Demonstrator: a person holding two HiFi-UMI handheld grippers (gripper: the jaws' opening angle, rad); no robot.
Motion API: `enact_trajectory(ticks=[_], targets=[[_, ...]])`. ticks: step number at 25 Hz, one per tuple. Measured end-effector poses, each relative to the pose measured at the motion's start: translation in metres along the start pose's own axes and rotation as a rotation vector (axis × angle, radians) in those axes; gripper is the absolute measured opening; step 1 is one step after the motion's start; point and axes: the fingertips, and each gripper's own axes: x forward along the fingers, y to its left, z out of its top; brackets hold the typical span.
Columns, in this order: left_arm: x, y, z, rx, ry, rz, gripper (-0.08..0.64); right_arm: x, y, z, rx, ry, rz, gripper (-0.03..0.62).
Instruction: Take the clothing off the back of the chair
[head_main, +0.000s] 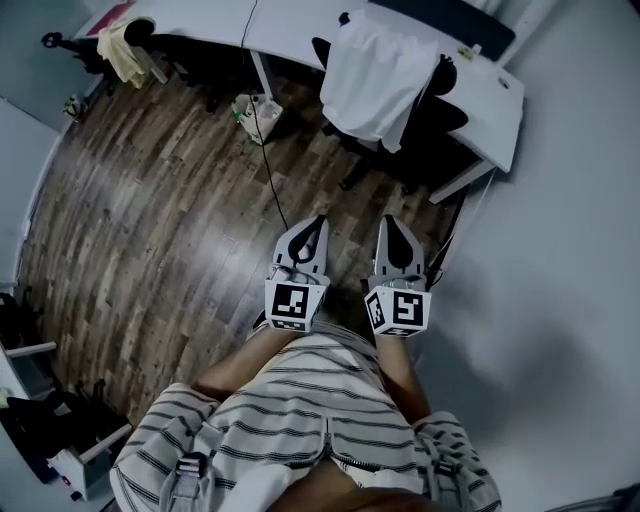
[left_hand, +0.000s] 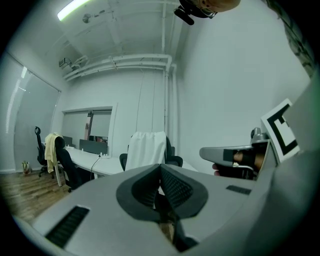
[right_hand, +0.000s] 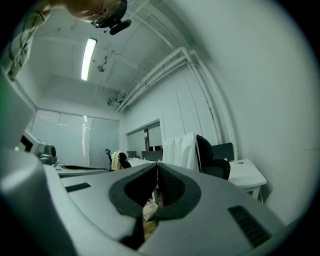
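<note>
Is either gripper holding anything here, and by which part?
Nothing is held. The left gripper and right gripper are both shut and empty; the white garment hangs untouched on the chair ahead of them.

Clothing (head_main: 368, 78) on chair (head_main: 447, 108) back, before the counter's (head_main: 290, 30) right end. Second chair (head_main: 142, 30) stands at the left end.

A white garment (head_main: 370, 75) is draped over the back of a black chair (head_main: 447, 110), where it hangs in loose folds and hides most of the backrest. The chair is stood upright, drawn close to a white bench (head_main: 505, 105) beside the wall.
</note>
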Motion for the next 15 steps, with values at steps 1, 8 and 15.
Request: enact_trajectory(ticks=[1, 8, 15], targets=[[0.008, 0.008, 0.002, -0.003, 0.0, -0.008, 0.023, 0.011, 0.001, 0.0, 0.0, 0.003, -0.004, 0.018], [0.059, 0.058, 0.021, -0.022, -0.011, -0.076, 0.023, 0.08, 0.009, 0.019, -0.032, -0.002, -0.044, 0.018], [0.114, 0.099, 0.033, -0.022, -0.018, -0.153, 0.023, 0.147, 0.006, 0.027, -0.047, 0.005, -0.105, 0.02]])
